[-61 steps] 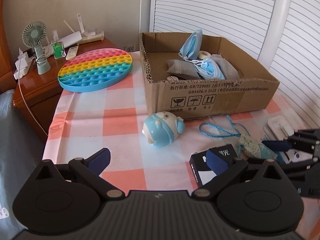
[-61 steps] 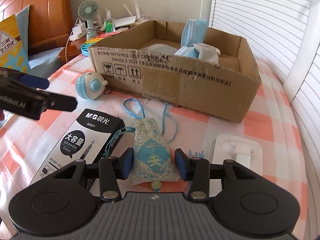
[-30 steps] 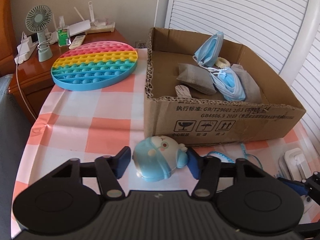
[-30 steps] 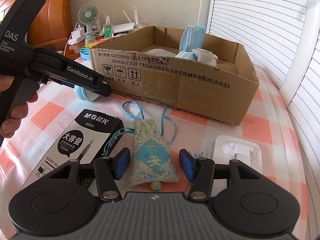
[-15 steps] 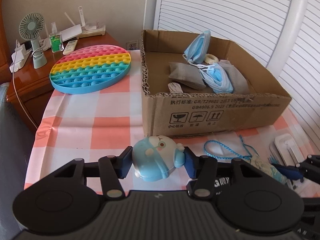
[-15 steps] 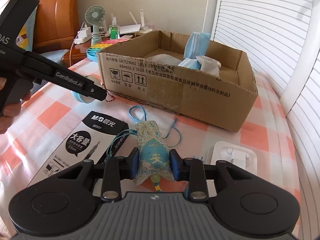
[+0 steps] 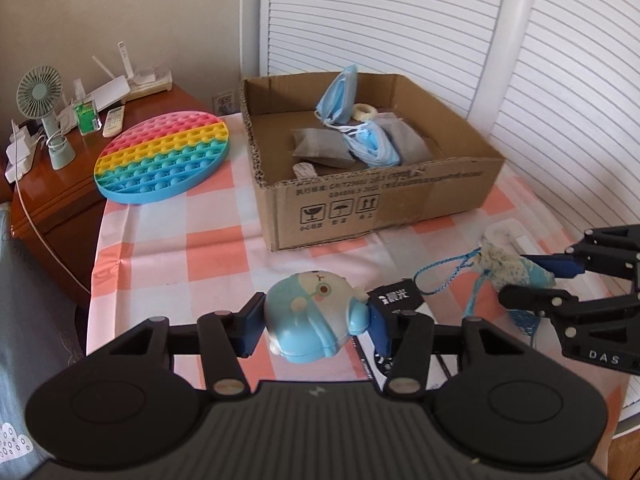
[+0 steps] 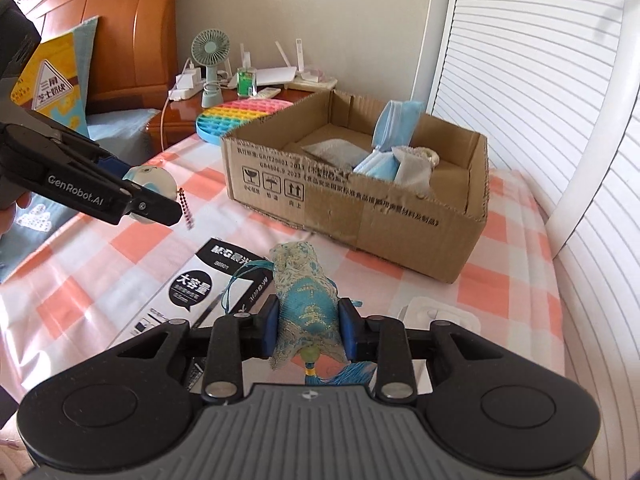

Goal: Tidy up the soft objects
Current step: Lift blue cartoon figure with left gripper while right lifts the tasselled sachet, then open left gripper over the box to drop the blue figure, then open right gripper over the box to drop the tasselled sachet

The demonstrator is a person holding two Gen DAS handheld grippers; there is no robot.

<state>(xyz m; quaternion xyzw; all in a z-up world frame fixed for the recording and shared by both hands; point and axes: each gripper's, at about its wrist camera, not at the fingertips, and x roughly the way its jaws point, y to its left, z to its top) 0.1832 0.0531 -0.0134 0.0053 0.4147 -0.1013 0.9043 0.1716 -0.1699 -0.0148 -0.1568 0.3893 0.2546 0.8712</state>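
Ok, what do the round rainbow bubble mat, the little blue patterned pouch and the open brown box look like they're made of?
Round rainbow bubble mat: likely silicone, matte, with moulded rows of soft domes.
Little blue patterned pouch: woven brocade-like fabric with a slight sheen, a bead and tassel at its end; it pinches in where the right hand-held gripper clamps it.
Open brown box: corrugated cardboard, dull, with fluted torn edges showing.

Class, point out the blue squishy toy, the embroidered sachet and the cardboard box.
blue squishy toy (image 7: 312, 320), left wrist view, on its face.
embroidered sachet (image 8: 308, 308), right wrist view, on its blue panel.
cardboard box (image 8: 352, 216), right wrist view, on its printed front wall.
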